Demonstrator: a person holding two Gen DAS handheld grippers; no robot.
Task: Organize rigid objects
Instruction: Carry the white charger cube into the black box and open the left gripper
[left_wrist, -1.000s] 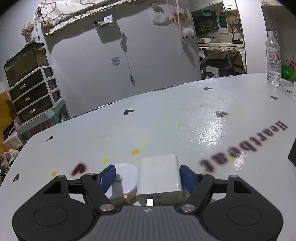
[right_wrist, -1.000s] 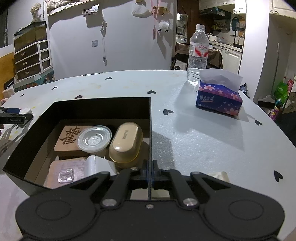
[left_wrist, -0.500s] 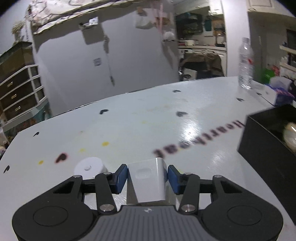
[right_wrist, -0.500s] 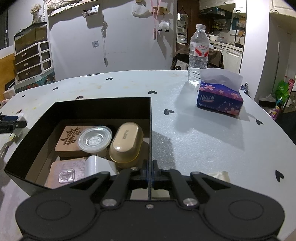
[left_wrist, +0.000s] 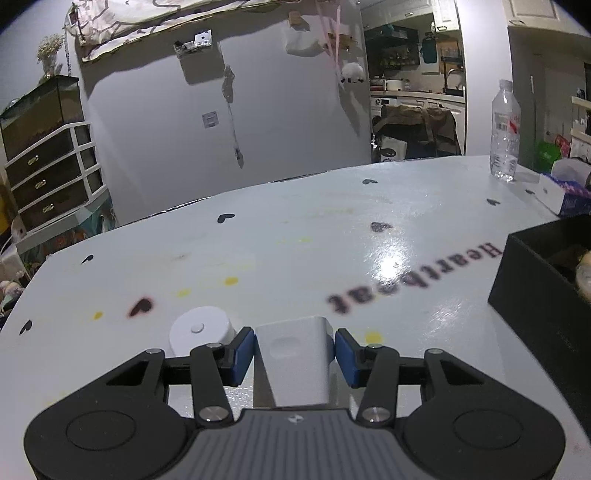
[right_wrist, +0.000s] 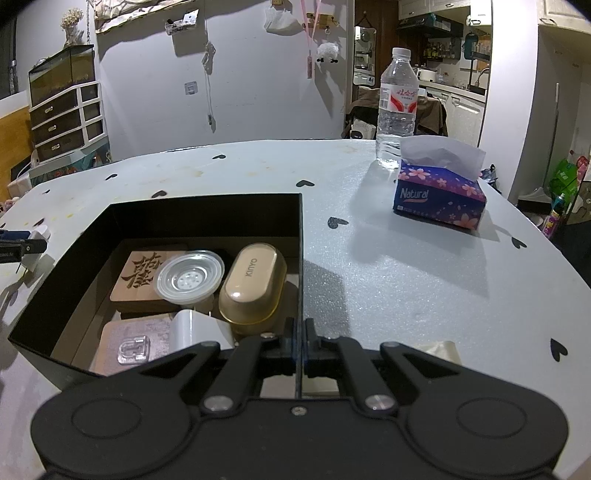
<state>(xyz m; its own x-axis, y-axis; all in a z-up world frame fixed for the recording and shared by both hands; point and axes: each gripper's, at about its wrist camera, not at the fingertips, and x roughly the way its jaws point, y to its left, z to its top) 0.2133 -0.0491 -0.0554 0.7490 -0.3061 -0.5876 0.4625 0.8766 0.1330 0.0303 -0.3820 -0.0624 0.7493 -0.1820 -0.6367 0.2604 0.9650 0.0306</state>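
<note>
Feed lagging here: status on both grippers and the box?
Left gripper shut on white charger block. Right gripper shut, pinching black box wall. White puck left on table, path clear.

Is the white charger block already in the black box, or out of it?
Out. The left claw holds the white charger block over the table, beside the black box.
</note>
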